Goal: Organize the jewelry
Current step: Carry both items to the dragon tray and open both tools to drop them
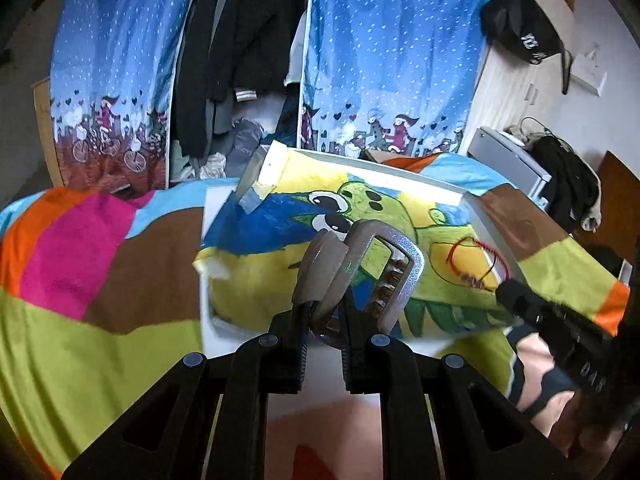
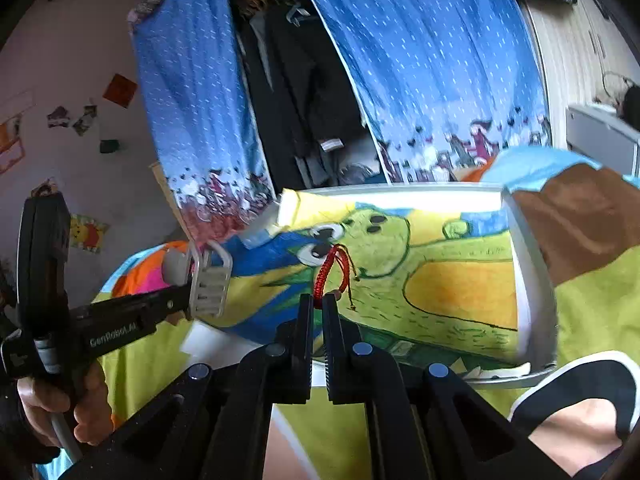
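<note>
Silver hair clip (image 1: 372, 276): glittery, loop-shaped with a toothed comb inside, pinched at its near end, loop tilted toward 1 o'clock above the painted tray (image 1: 476, 216). Red braided cord bracelet (image 2: 330, 276): pinched at its near end, rising toward 12 o'clock, thin dark-red strands trailing to 4 o'clock over the tray's painted green creature.

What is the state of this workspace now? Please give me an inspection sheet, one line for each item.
Surface: white-framed cartoon dinosaur painting lying on a multicoloured patchwork bedspread.
Job's things: silver metal hair clip in left gripper; red braided cord bracelet in right gripper.
Clutter: nothing seen on the painting.
Grippers: both shut on their items, held over the painting.
Cables: dark cables on a grey unit, far right.
Surroundings: blue printed wardrobe curtains, dark hanging clothes.
</note>
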